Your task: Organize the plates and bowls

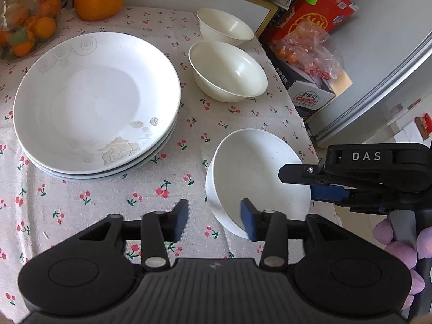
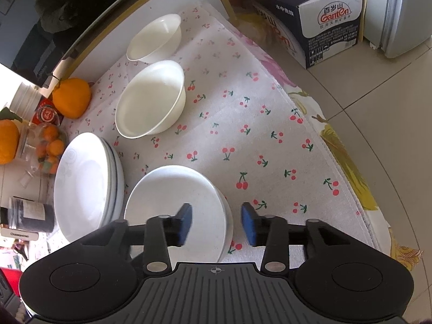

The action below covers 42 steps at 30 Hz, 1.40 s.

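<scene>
OK, we see both grippers, left (image 1: 213,220) and right (image 2: 216,222), open astride the bowl (image 1: 256,178) rim (pads clear), beside stacked plates (image 1: 97,105).

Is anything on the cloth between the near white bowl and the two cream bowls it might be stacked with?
Nothing visible: only bare cherry-print cloth lies between the near white bowl and the nearer cream bowl; the plate stack sits off to the side.

"DAS" stood in white on the right gripper (image 1: 310,186). "Ganten" was printed on the cardboard box (image 2: 334,24) beside the table.
</scene>
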Each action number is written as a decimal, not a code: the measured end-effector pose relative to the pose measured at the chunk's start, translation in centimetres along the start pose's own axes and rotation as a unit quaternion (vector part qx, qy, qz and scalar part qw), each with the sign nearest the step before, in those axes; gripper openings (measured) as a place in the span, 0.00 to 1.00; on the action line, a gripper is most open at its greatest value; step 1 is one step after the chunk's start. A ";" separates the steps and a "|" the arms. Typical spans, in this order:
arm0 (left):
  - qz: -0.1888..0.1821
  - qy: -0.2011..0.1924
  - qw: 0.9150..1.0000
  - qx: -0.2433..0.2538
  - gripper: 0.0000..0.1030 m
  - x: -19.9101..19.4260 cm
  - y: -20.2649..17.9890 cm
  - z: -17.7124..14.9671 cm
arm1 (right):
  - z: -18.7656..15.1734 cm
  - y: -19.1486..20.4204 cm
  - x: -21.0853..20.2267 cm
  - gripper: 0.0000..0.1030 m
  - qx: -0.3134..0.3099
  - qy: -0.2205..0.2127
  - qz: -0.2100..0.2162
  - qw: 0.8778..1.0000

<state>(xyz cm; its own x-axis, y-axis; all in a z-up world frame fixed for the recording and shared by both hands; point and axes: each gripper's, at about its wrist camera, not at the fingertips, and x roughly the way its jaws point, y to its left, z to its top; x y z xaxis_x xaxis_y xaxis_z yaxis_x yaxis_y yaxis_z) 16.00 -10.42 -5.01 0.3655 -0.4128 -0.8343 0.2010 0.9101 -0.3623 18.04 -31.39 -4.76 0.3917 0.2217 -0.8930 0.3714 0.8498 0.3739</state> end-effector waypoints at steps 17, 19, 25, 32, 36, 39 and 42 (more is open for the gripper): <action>-0.011 -0.038 0.998 0.051 0.91 -2.5 -1.3 2.7 | 1.8 -1.4 -2.2 0.81 0.062 -0.081 0.090 0.991; 0.000 -0.052 0.996 0.066 0.96 -2.7 -1.7 3.2 | 2.1 -1.8 -2.5 0.82 0.081 -0.093 0.104 0.987; 0.033 -0.063 0.992 0.101 0.99 -2.1 -2.5 5.9 | 3.0 -2.9 -2.6 0.88 0.118 -0.121 0.132 0.977; 0.035 -0.065 0.996 0.060 0.99 -0.5 -0.7 9.8 | 3.6 -3.6 -1.6 0.88 0.145 -0.130 0.152 0.969; 0.031 -0.090 0.994 0.059 0.99 1.1 0.5 11.2 | 4.1 -3.4 -0.9 0.88 0.146 -0.137 0.150 0.968; 0.015 -0.099 0.993 0.057 0.97 2.4 1.4 12.1 | 4.5 -3.2 0.1 0.88 0.149 -0.141 0.148 0.967; -0.008 -0.099 0.993 0.060 0.92 3.4 1.7 12.6 | 4.9 -3.0 1.1 0.88 0.155 -0.144 0.147 0.966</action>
<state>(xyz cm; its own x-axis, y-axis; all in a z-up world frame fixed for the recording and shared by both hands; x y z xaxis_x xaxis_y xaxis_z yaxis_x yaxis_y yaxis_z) 29.01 -10.71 -3.20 0.5298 -0.4367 -0.7270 0.3108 0.8976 -0.3127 21.47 -36.02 -5.57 0.7203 0.2518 -0.6464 0.4254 0.5756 0.6983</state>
